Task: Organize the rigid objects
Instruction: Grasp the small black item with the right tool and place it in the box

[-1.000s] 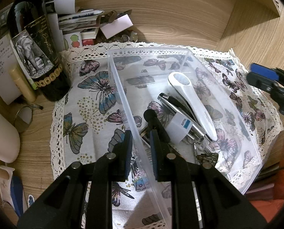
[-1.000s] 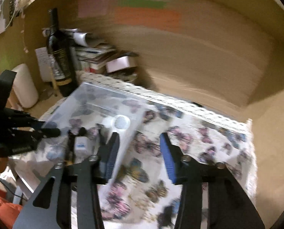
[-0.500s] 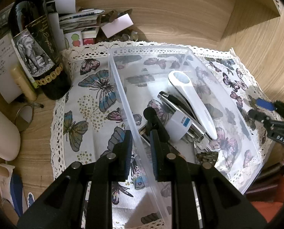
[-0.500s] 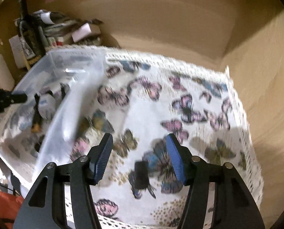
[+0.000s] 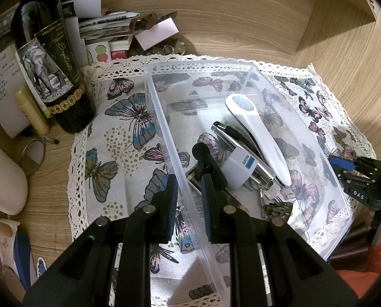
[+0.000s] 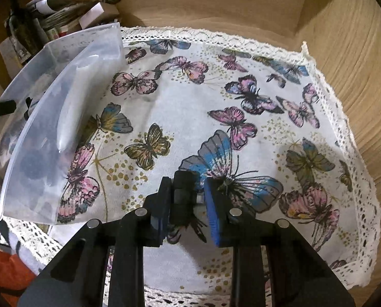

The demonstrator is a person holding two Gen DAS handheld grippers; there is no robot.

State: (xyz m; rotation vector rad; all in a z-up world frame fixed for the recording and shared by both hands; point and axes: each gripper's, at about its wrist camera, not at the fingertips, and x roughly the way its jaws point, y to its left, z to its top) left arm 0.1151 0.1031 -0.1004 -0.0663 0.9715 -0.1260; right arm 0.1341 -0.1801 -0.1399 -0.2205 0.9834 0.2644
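Observation:
A clear plastic bin [image 5: 162, 117] stands on the butterfly cloth [image 5: 118, 138]. My left gripper [image 5: 188, 192] is shut on the bin's left wall. In the bin lie a white handheld device [image 5: 257, 130], a white plug adapter [image 5: 239, 166], a black pen [image 5: 229, 133], a black clip-like piece [image 5: 205, 158] and keys [image 5: 270, 199]. In the right wrist view my right gripper [image 6: 188, 204] has its jaws partly closed around a small black block [image 6: 182, 199] on the cloth [image 6: 241, 107], right of the bin [image 6: 62, 117]. I cannot tell whether the pads grip it.
A dark wine bottle [image 5: 49, 58] stands at the cloth's back left beside a lip balm [image 5: 31, 112], stacked papers and booklets [image 5: 106, 28] and coins [image 5: 165, 48]. A small round mirror [image 5: 34, 156] and a white rounded object [image 5: 1, 184] lie left. Wooden walls close the back and right.
My right gripper has swung away from the bin, come down to the cloth on its right, and narrowed its jaws around the small black block. My left gripper has stayed on the bin wall.

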